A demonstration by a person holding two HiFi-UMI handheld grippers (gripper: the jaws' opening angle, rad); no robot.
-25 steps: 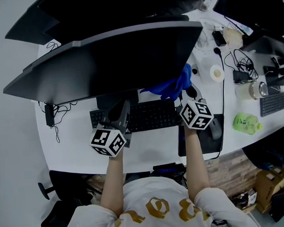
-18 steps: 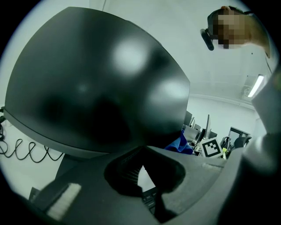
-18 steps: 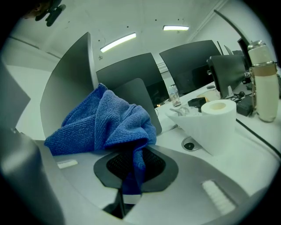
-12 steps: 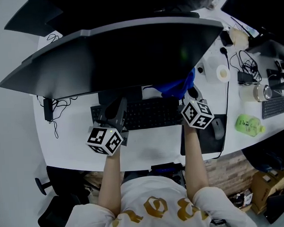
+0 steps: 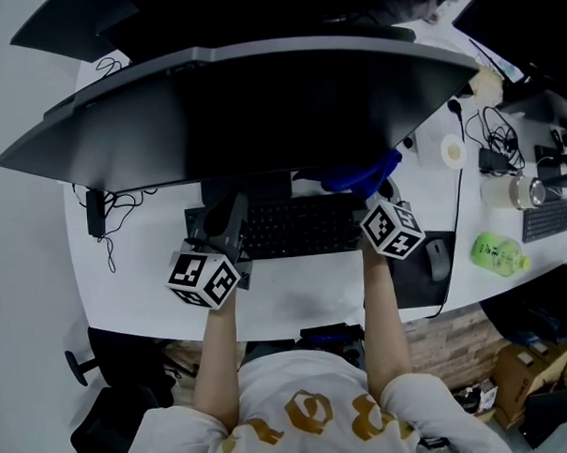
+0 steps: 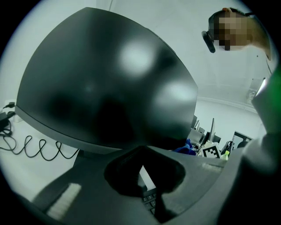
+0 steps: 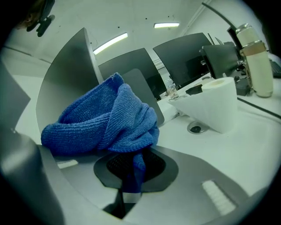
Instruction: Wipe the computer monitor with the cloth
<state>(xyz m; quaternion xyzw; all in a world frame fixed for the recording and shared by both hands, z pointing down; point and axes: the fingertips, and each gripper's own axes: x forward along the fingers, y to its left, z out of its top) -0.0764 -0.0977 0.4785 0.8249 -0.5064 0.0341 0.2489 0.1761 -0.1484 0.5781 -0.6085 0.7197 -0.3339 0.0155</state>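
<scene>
— From the head, what?
— Wide dark monitor (image 5: 240, 101), tilted over the desk's (image 5: 296, 300) back edge. Blue cloth (image 5: 361, 178) bunched under its right corner, pinched by the right gripper (image 5: 374, 196). Left gripper (image 5: 229, 219) just below the monitor's lower edge, above the keyboard's (image 5: 298, 228) left end.
— Cloth on the screen?
— Cannot say from there; close beneath it, perhaps touching.
— Along the left gripper?
— Jaws pressed together, nothing between them. Beyond them, dark screen filling most of the view, with a strip of keyboard low down and a speck of blue cloth at the right.
— Along the right one?
— Jaws clamped on a hanging fold of the cloth, with the rest heaped in a loose bundle just above them. White roll (image 7: 210, 105) standing on the desk to the right, apart from the cloth. Tall flask (image 7: 257, 61) at the far right, behind the roll.
</scene>
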